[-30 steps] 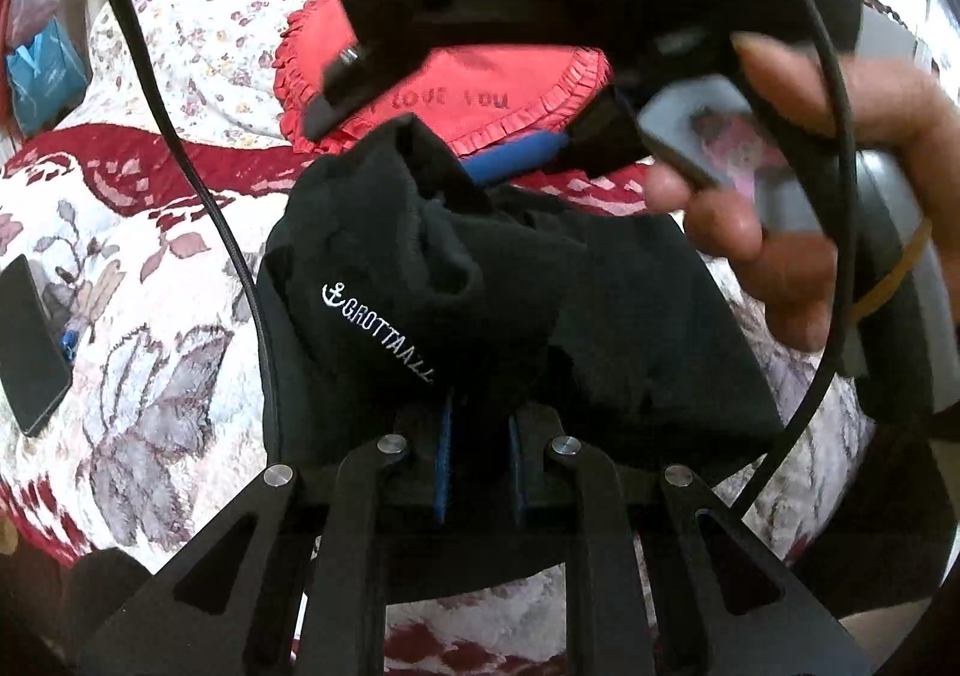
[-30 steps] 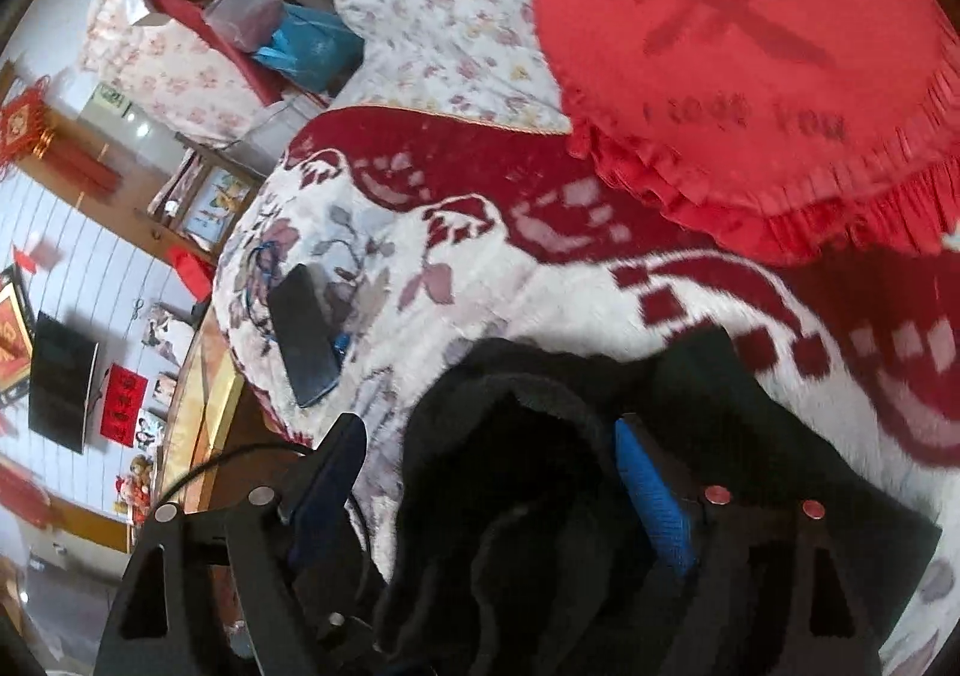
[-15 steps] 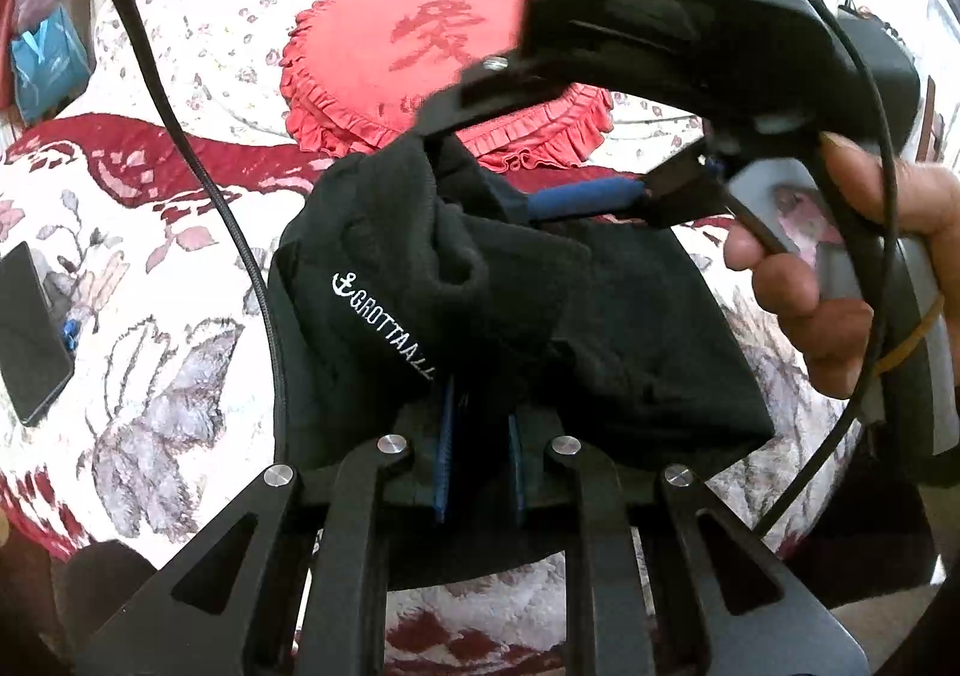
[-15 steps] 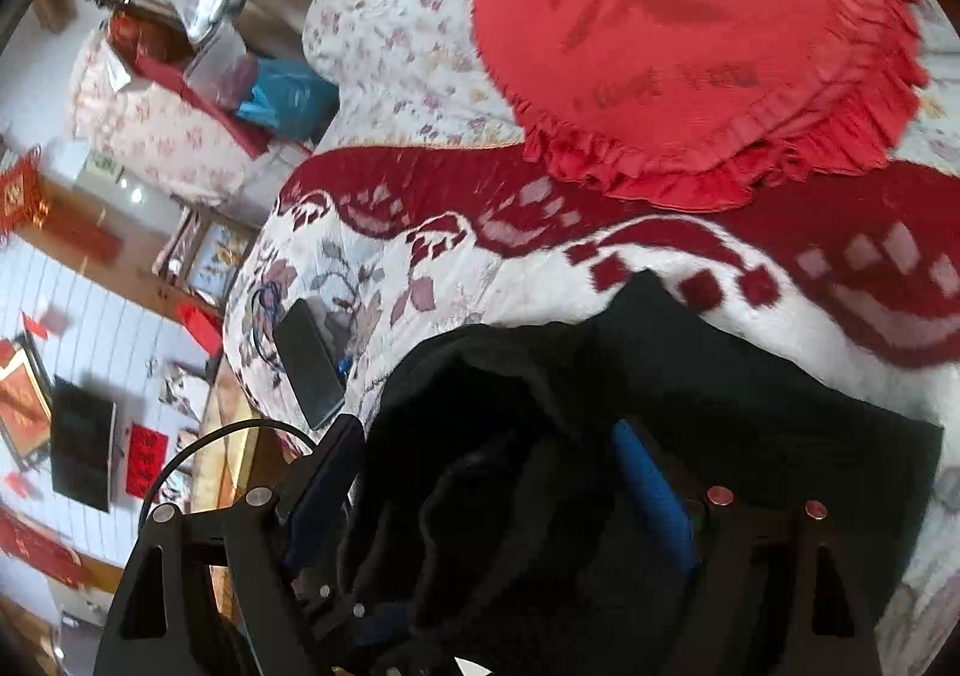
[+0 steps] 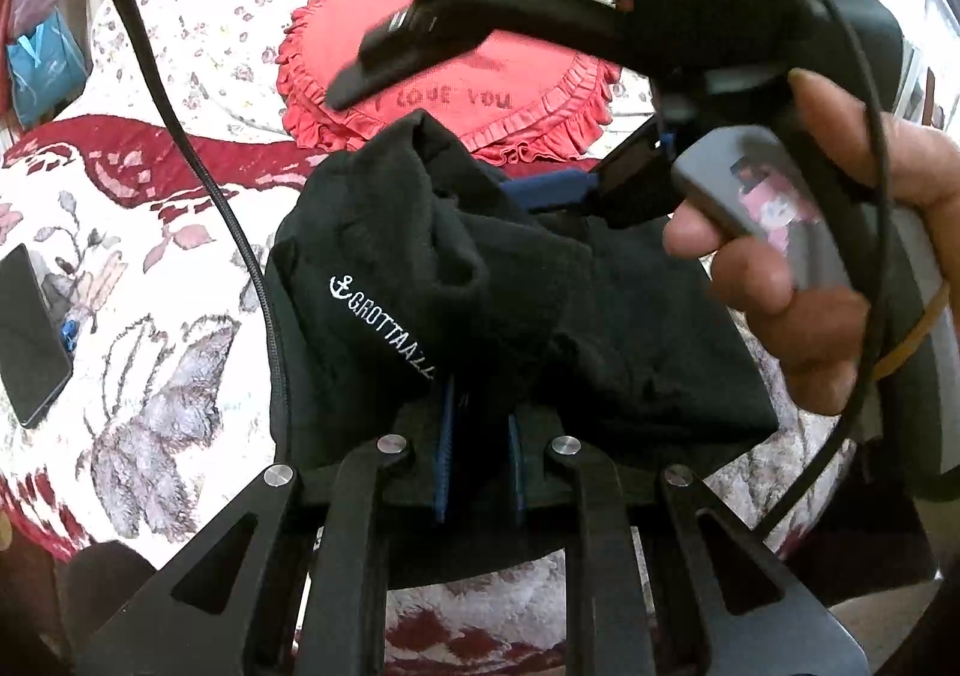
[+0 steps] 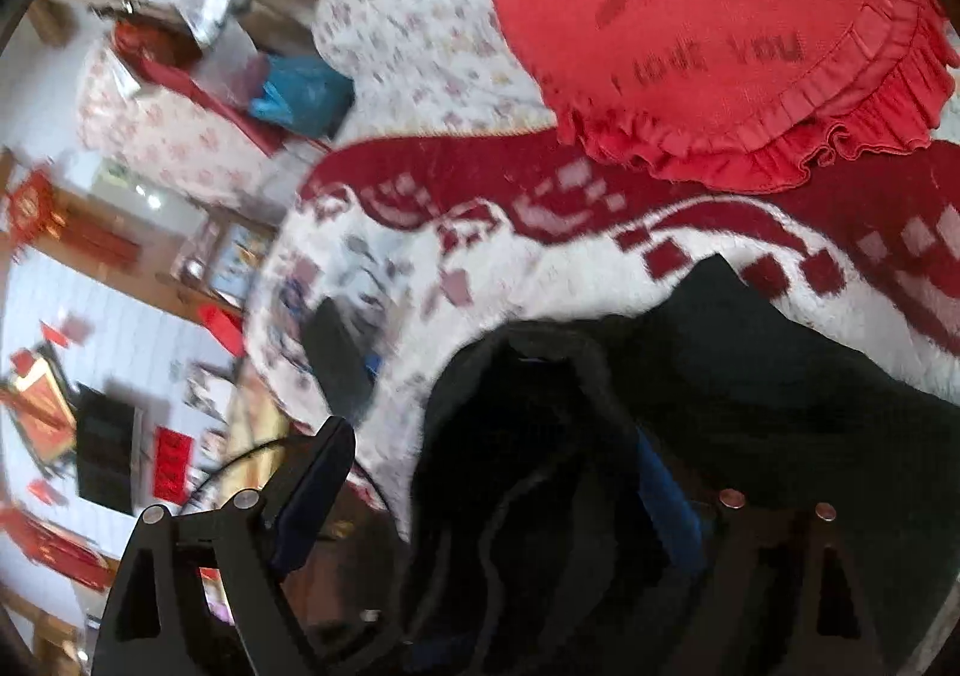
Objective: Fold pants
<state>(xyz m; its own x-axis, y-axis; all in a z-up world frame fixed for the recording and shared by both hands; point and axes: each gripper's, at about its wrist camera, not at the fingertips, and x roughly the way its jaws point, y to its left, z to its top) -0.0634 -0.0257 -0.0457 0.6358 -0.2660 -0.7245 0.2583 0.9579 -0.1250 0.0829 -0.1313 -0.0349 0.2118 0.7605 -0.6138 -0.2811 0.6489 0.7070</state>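
Observation:
The black pants [image 5: 510, 304], marked with a white anchor logo, lie bunched on the blanket. My left gripper [image 5: 480, 436] is shut on the near edge of the pants, blue pads close together under the cloth. My right gripper [image 5: 480, 130] hovers over the far side of the pants, jaws wide apart, one blue pad against the fabric. In the right wrist view the pants [image 6: 600, 466] fill the space between its open fingers [image 6: 306, 502], with the gripper [image 6: 486, 496] around the raised fold.
A red heart cushion [image 5: 444, 82] lies just beyond the pants, also in the right wrist view [image 6: 708, 34]. A black phone [image 5: 30, 334] lies on the flowered blanket [image 5: 150, 376] at left. A cable [image 5: 198, 166] hangs across the left. Room furniture shows beyond the bed edge [image 6: 120, 376].
My right gripper swung down and back over the far fold of the pants, staying open. My left gripper kept its hold and barely moved.

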